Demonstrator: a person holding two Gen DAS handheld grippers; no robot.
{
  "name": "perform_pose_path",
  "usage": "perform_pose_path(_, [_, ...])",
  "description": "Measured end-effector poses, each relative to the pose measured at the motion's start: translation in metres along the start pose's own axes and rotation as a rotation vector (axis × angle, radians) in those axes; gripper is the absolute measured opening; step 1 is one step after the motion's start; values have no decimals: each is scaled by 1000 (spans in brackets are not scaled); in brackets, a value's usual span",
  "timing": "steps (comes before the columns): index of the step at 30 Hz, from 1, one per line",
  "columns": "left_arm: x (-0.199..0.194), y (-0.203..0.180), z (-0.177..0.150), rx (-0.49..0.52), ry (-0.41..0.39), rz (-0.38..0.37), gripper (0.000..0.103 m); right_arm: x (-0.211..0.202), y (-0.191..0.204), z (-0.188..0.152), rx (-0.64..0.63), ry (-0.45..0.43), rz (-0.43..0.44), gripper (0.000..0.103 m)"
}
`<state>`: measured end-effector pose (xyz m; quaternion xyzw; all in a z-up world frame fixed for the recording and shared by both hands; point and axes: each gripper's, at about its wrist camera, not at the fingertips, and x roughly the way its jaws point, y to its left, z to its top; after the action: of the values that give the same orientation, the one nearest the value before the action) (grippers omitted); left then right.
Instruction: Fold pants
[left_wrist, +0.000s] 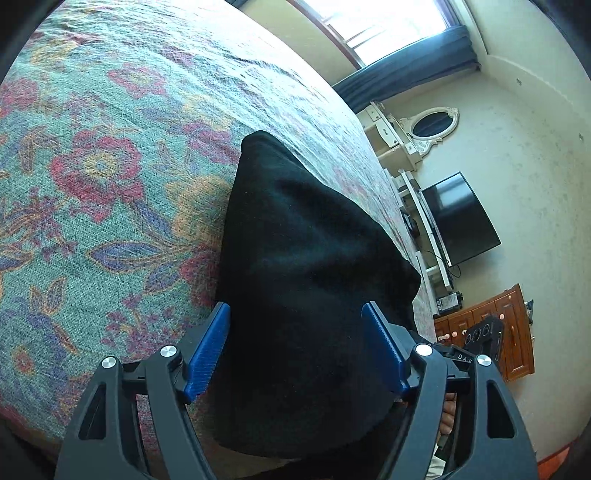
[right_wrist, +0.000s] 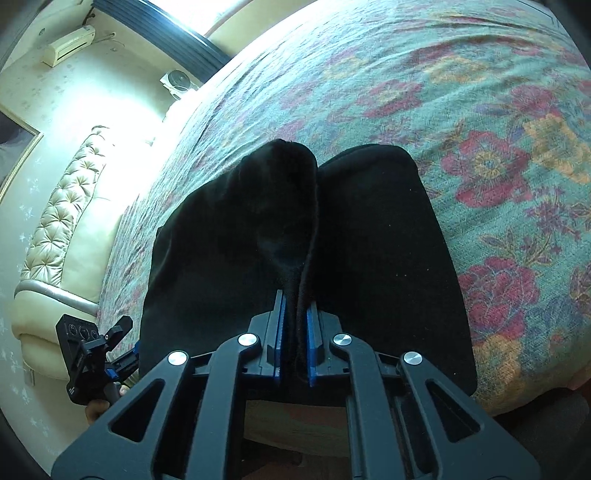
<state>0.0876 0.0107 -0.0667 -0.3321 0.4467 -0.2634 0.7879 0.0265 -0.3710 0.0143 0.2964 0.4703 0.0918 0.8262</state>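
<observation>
Black pants (left_wrist: 303, 258) lie on a floral bedspread (left_wrist: 110, 166), near its front edge. In the left wrist view, my left gripper (left_wrist: 295, 310) stands open, its blue pads (left_wrist: 208, 350) wide apart on either side of the dark cloth, which lies under and between them. In the right wrist view the pants (right_wrist: 388, 240) show as two dark lobes with a raised ridge of cloth between them. My right gripper (right_wrist: 295, 299) is shut on the near end of that ridge, its blue pads pressed against the fold.
The bedspread (right_wrist: 480, 110) stretches far beyond the pants. A cream tufted headboard (right_wrist: 62, 206) stands to the left in the right wrist view. Past the bed's edge in the left wrist view are a television (left_wrist: 461, 218), a wooden dresser (left_wrist: 487, 325) and a bright window (left_wrist: 388, 26).
</observation>
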Motion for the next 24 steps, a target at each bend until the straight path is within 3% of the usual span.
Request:
perform_pose_path(5, [3, 2, -1, -11, 6, 3, 72, 14, -17, 7, 75, 38, 95, 39])
perform_pose_path(6, [4, 4, -1, -20, 9, 5, 72, 17, -17, 9, 75, 45, 111, 39])
perform_pose_path(7, [3, 7, -2, -27, 10, 7, 72, 20, -14, 10, 67, 57, 126, 35])
perform_pose_path(8, [3, 7, -2, -32, 11, 6, 72, 25, -6, 10, 44, 76, 133, 12])
perform_pose_path(14, [-5, 9, -1, -37, -7, 2, 72, 6, 10, 17, -41, 86, 96, 12])
perform_pose_path(18, [-6, 10, -1, -33, -7, -11, 72, -10, 0, 23, -68, 75, 15, 11])
perform_pose_path(24, [11, 5, -6, -16, 36, -2, 72, 2, -21, 16, -28, 91, -1, 12])
